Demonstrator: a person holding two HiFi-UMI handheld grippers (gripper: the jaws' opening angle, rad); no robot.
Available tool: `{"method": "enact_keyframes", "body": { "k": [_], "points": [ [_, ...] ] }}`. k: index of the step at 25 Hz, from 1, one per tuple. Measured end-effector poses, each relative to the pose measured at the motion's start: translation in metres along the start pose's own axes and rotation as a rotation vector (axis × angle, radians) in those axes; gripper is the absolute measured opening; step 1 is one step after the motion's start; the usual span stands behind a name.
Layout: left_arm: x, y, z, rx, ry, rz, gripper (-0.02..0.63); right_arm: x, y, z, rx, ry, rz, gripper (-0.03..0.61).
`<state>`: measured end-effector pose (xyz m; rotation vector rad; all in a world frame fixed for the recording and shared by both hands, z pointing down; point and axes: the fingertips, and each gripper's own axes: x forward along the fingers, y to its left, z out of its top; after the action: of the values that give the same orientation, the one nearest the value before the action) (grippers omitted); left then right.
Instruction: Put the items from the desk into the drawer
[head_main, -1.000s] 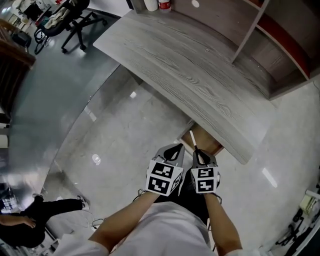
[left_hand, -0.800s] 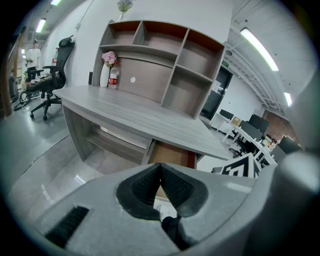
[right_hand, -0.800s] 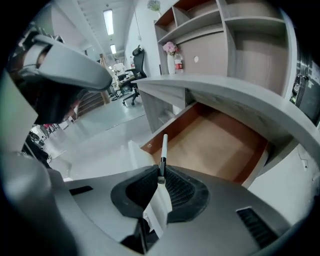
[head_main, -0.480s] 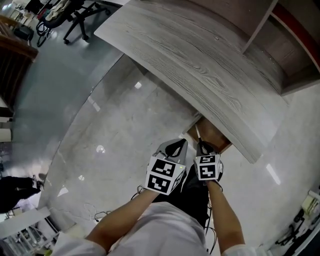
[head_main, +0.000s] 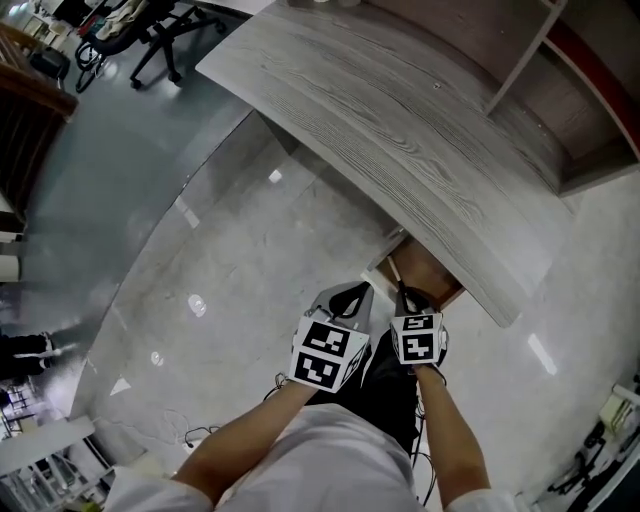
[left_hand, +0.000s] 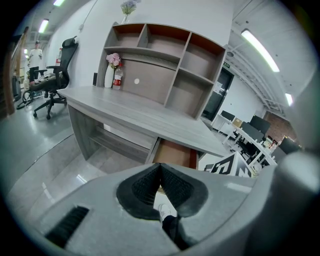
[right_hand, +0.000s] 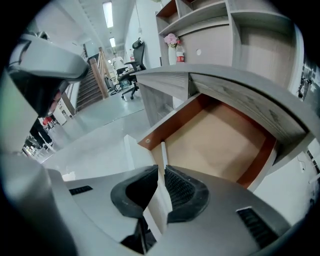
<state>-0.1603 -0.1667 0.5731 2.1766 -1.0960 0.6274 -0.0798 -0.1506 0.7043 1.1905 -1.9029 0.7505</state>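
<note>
My right gripper (right_hand: 161, 187) is shut on a thin white flat item (right_hand: 162, 155), seen edge-on and sticking out past the jaws. It hangs over the front of the open wooden drawer (right_hand: 220, 140), whose brown bottom shows bare. In the head view the right gripper (head_main: 402, 297) and the white item (head_main: 392, 272) sit at the drawer (head_main: 432, 278) under the grey desk (head_main: 400, 130). My left gripper (head_main: 352, 297) is beside it, a little left of the drawer. In its own view the left gripper (left_hand: 160, 182) is shut with nothing between its pads.
A shelf unit (left_hand: 165, 55) stands at the back of the desk (left_hand: 135, 110), with a white flower vase (left_hand: 109, 75) and a red-labelled bottle (left_hand: 117, 79) beside it. An office chair (left_hand: 52, 85) stands to the left on the glossy floor. A person's shoe (left_hand: 164, 212) shows below.
The grippers and the white item edged slightly closer to the drawer front a second ago. Since half a second ago almost nothing has moved. Both stay shut.
</note>
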Motion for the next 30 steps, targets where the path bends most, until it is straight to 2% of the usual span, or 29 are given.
{"method": "enact_keyframes", "body": {
  "k": [9,17,22,30],
  "points": [
    [-0.022,-0.026,0.029,0.013,-0.068,-0.071,0.003,-0.087,0.014,0.048,0.078,-0.164,-0.043,0.026],
    [-0.037,-0.062,0.050,0.020,-0.125,-0.117,0.003,-0.162,0.007,0.088,0.081,-0.320,-0.084,0.012],
    [-0.047,-0.086,0.058,0.028,-0.161,-0.111,0.003,-0.202,0.008,0.096,0.095,-0.408,-0.069,0.006],
    [-0.073,-0.148,0.064,0.070,-0.224,-0.057,0.003,-0.273,0.001,0.090,0.101,-0.527,-0.011,0.002]
  ]
}}
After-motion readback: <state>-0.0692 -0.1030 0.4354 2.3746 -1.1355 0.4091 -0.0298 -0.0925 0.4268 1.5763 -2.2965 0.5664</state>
